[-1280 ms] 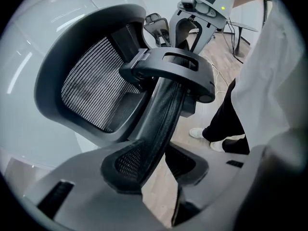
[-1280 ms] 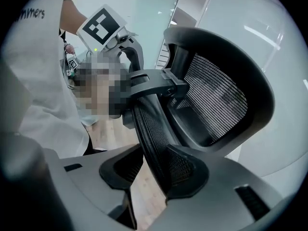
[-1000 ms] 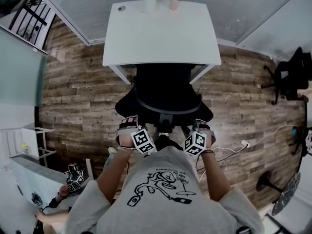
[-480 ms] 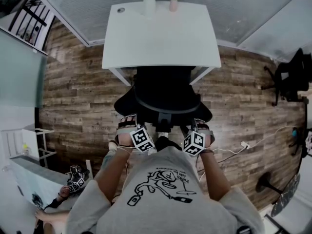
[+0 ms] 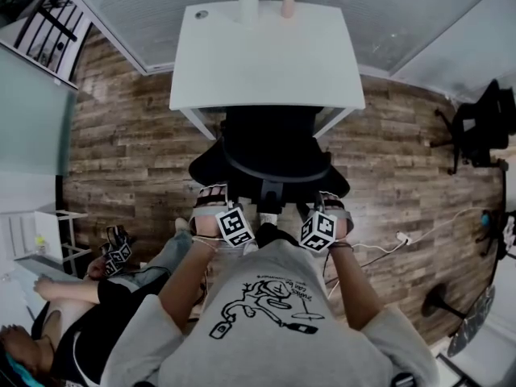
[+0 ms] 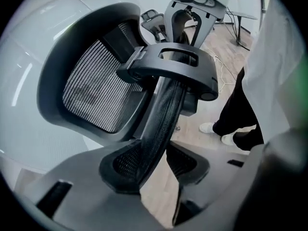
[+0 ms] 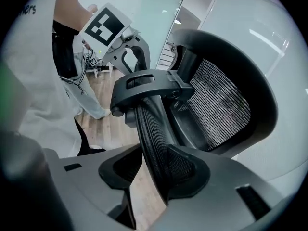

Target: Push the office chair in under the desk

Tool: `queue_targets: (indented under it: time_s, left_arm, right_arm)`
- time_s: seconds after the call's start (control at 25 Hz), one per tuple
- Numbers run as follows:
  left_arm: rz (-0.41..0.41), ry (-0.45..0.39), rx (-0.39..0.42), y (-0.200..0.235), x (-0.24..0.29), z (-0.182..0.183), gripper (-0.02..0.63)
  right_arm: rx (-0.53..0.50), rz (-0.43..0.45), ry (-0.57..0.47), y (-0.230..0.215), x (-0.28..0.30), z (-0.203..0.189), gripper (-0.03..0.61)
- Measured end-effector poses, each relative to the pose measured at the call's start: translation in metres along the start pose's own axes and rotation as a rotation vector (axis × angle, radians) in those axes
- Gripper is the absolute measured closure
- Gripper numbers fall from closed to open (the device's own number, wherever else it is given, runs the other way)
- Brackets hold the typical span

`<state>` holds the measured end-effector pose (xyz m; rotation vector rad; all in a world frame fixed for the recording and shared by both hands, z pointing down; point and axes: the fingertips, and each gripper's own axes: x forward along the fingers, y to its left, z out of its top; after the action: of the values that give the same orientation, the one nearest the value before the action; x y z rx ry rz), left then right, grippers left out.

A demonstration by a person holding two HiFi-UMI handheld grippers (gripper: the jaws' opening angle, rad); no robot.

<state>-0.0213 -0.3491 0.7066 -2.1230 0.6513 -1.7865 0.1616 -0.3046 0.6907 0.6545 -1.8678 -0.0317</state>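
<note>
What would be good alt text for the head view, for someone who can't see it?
Seen from above, a person stands behind a black office chair partly tucked under a white desk. The left gripper and right gripper straddle its backrest rim, jaws opening. Another person is at lower left.

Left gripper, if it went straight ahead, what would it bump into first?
The office chair. Its mesh backrest edge stands between the opening jaws of the left gripper, so going on would probably just slide it deeper onto that edge.
</note>
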Motion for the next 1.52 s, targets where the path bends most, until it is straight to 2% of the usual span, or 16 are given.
queue_targets:
  time_s: [0.32,0.56,0.72,1.0,1.12,1.2,1.36,1.52]
  left_arm:
    - [0.014,-0.055,-0.078,-0.007,-0.026,0.003,0.454]
    - [0.022,-0.158,-0.228,-0.012,-0.062,0.013,0.509]
    - [0.028,-0.289,-0.368,-0.003,-0.096,0.029,0.546]
    - [-0.061,-0.627,-0.693,0.013,-0.169,0.056,0.584]
    - [-0.044,-0.724,-0.739,0.018,-0.202,0.062,0.584]
    - [-0.041,-0.773,-0.768,0.021,-0.224,0.064,0.584]
    - [-0.072,-0.858,-0.849,0.025,-0.250,0.064,0.584]
    - [-0.073,-0.880,-0.856,0.021,-0.259,0.060,0.584]
  right_arm:
    - [0.100,-0.064,0.015,0.000,-0.017,-0.004,0.403]
    - [0.206,-0.109,-0.047,0.004,-0.044,-0.004,0.435]
    - [0.311,-0.140,-0.152,0.005,-0.067,0.014,0.463]
    - [0.596,-0.136,-0.462,0.007,-0.125,0.080,0.506]
    - [0.708,-0.110,-0.626,0.007,-0.156,0.108,0.514]
    - [0.745,-0.108,-0.703,0.009,-0.177,0.125,0.520]
    - [0.756,-0.132,-0.765,0.016,-0.207,0.149,0.534]
    - [0.727,-0.153,-0.785,0.025,-0.221,0.164,0.535]
